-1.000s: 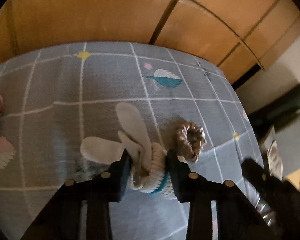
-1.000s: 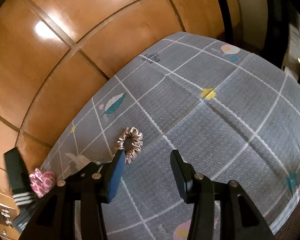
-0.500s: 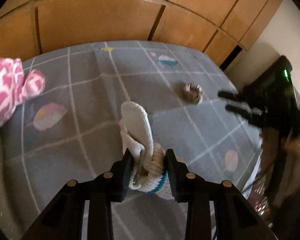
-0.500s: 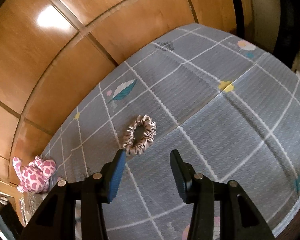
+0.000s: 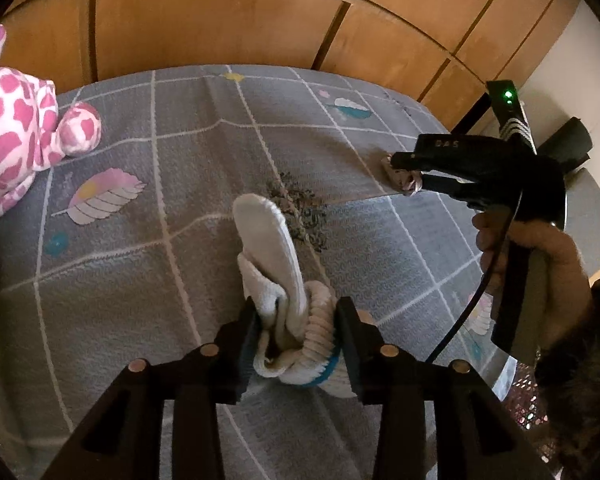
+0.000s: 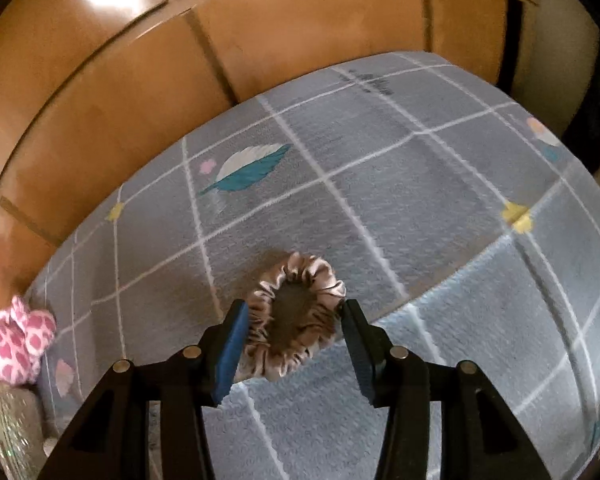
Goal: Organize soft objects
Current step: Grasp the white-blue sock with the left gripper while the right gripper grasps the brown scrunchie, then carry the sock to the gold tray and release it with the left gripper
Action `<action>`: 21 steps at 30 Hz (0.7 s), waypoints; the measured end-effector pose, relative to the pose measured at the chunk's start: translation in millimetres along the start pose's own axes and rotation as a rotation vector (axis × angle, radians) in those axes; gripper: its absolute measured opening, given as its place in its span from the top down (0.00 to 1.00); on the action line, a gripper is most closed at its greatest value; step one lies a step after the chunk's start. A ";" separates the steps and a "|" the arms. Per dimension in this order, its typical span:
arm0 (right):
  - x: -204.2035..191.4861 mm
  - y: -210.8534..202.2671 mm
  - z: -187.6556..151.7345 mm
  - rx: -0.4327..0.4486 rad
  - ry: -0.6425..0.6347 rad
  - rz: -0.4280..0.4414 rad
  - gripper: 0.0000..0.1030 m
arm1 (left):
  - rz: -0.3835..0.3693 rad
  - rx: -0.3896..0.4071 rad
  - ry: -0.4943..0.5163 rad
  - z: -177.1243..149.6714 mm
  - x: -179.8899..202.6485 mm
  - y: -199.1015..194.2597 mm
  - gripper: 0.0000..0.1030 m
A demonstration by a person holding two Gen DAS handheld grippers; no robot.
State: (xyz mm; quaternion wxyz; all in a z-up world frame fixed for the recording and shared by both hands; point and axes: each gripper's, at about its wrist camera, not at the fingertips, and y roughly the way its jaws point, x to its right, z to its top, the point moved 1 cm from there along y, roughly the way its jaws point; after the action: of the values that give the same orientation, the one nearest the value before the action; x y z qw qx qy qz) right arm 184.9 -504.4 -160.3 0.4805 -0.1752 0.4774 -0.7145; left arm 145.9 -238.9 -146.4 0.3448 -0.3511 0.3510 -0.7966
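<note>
A bundle of white socks [image 5: 268, 240] with a blue stripe sits between the pads of my left gripper [image 5: 296, 312], low over the grey patterned mat [image 5: 140, 280]. Its jaws are opening, though both pads still touch the bundle. A satin beige scrunchie [image 6: 312, 272] lies on the mat between the fingers of my right gripper [image 6: 294, 312], which stands open around it. The left wrist view shows that right gripper [image 5: 408, 170] reaching down to the scrunchie [image 5: 400, 178], held by a hand [image 5: 540, 264].
A pink-and-white plush toy [image 5: 16, 132] sits at the mat's left edge, also seen in the right wrist view as the plush toy [image 6: 12, 344]. Wooden wardrobe doors [image 5: 220, 20] stand right behind the mat. Dark objects lie off the mat's right side.
My right gripper has come down and forward until the scrunchie lies between its fingers. My left gripper carried the socks leftward, then nearly stopped, and its jaws look slightly wider.
</note>
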 end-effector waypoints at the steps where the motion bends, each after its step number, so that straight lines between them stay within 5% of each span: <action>1: -3.8 3.5 -1.0 -0.006 -0.031 -0.028 0.73 | 0.002 -0.002 -0.002 -0.7 0.2 0.9 0.66; 4: -10.6 3.3 -2.7 -0.002 -0.085 -0.040 0.87 | 0.004 0.001 -0.001 -1.5 3.2 0.1 0.71; 13: -10.0 7.6 -8.0 -0.031 -0.102 -0.005 0.84 | 0.039 0.072 0.008 50.3 1.5 -28.9 0.72; 21: -18.0 8.8 -12.1 -0.015 -0.162 -0.033 0.83 | 0.183 0.272 -0.052 140.4 -48.5 -117.2 0.72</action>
State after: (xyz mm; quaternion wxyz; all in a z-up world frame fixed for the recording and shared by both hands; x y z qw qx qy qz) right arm 189.5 -483.6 -169.9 0.5043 -0.2441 0.4392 -0.7023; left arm 247.9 -184.4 3.4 0.4692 -0.2883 0.2616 -0.7927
